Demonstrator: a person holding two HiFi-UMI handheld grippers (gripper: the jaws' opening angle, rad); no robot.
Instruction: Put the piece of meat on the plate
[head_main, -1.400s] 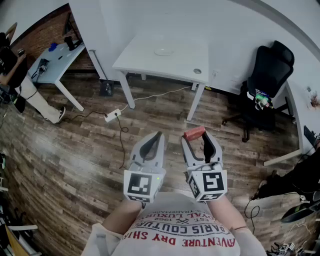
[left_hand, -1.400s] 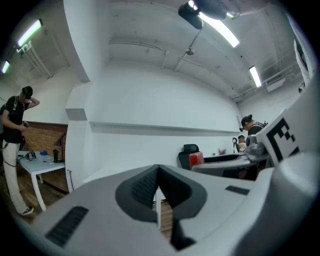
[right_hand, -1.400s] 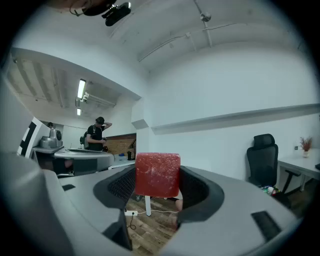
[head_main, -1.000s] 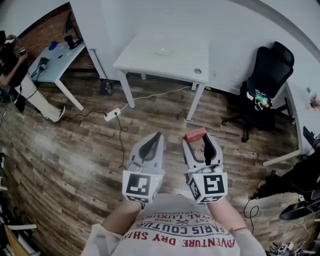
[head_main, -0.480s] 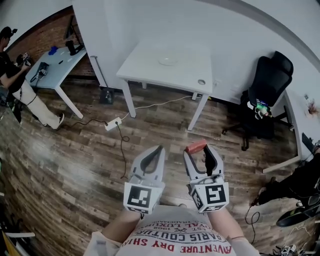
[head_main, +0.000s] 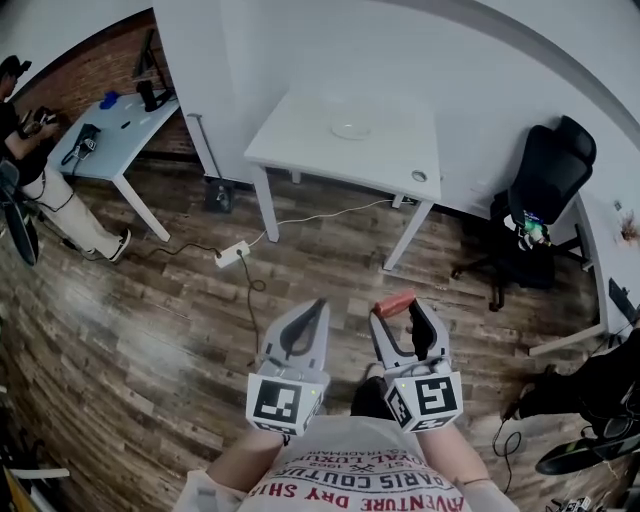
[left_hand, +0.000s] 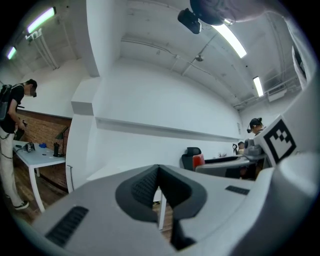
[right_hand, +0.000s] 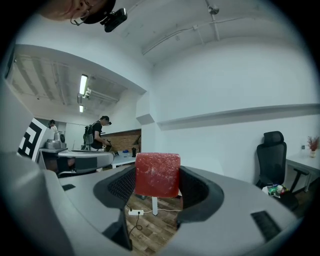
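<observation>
Meat (right_hand: 157, 174) pinched at right gripper (head_main: 399, 311) tips, clear for drop-off; left gripper (head_main: 313, 312) jaws together, empty. Plate (head_main: 351, 131) on bench (head_main: 290, 140), 12 o'clock, well apart.

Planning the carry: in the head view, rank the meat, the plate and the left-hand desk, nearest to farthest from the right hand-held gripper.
1. Meat, held in the jaws of the right hand-held gripper.
2. Plate, on the white table ahead.
3. Desk, at the far left.
</observation>
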